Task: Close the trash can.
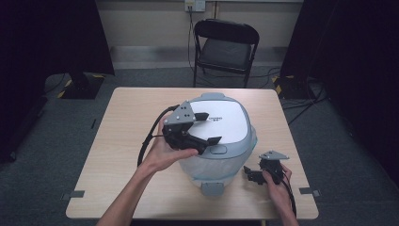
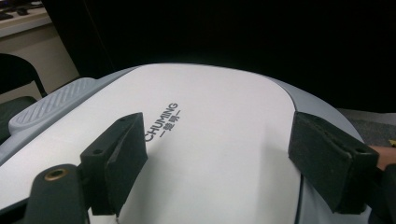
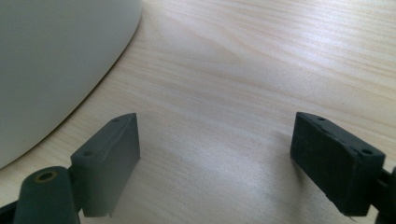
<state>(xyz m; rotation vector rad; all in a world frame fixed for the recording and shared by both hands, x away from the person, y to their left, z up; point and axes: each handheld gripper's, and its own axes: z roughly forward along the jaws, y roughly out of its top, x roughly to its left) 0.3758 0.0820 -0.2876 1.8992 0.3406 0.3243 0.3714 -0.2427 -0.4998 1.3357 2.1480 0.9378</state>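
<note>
Rice cooker (image 1: 221, 136), white lid with grey rim, stood closed at centre of the wooden table (image 1: 122, 141). Lid (image 2: 219, 140) carried "CHUMING" print. Left gripper (image 1: 208, 128) hovered over the lid's left half, jaws spread wide, nothing between them; contact with the lid could not be judged. Right gripper (image 1: 248, 173) sat low at the table's right front, just beside the cooker's base, jaws spread, holding nothing. Black folding chair (image 1: 226, 44) stood beyond the table's far edge.
</note>
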